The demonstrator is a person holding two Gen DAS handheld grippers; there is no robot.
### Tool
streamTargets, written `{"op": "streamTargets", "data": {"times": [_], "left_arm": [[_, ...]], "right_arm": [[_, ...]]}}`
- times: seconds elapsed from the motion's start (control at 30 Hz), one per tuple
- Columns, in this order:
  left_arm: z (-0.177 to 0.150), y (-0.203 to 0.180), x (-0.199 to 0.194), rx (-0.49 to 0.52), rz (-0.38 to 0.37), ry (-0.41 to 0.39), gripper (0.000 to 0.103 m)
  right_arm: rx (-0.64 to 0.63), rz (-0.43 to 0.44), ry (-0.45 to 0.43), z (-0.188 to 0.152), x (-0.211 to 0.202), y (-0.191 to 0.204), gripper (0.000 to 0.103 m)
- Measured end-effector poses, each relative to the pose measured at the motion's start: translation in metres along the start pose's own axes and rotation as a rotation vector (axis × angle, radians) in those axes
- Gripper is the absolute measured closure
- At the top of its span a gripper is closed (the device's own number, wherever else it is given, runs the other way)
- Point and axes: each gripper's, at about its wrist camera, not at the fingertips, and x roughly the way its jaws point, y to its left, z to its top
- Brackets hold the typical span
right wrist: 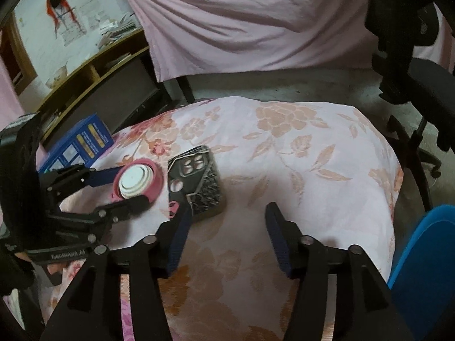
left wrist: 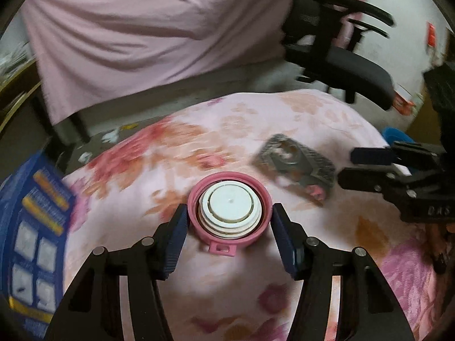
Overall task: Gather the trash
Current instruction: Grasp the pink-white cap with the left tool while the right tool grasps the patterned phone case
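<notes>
A pink bottle lid [left wrist: 229,216] with a white inner plug lies upside down on a floral cloth [left wrist: 284,119]. My left gripper [left wrist: 229,216] is open with its blue-padded fingers on either side of the lid, with small gaps between the pads and the lid. In the right wrist view the lid [right wrist: 138,183] sits between the left gripper's fingers [right wrist: 125,189]. A dark patterned phone case [right wrist: 194,182] lies just right of the lid; it also shows in the left wrist view [left wrist: 295,169]. My right gripper [right wrist: 227,218] is open and empty, its left finger over the case's near corner.
A blue printed box [right wrist: 76,145] lies at the cloth's left edge, also in the left wrist view [left wrist: 34,244]. A blue bin [right wrist: 426,258] stands at the right. Black office chairs [left wrist: 338,56] and a pink-draped table [right wrist: 256,20] stand behind. Shelves [right wrist: 93,79] are at far left.
</notes>
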Motion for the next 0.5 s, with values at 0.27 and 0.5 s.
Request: {"op": "streamTargets", "data": {"times": [0.27, 0.5], "left_arm": [[-0.008, 0.032, -0.017, -0.128, 0.039, -0.01, 0.051], [-0.012, 0.036, -0.021, -0.139, 0.031, -0.022, 0.051]], "right_arm": [[-0.118, -0.05, 0.027, 0.012, 0.021, 0.035, 0.038], [-0.199, -0.153, 0.084, 0.012, 0.046, 0.053, 0.039]]}}
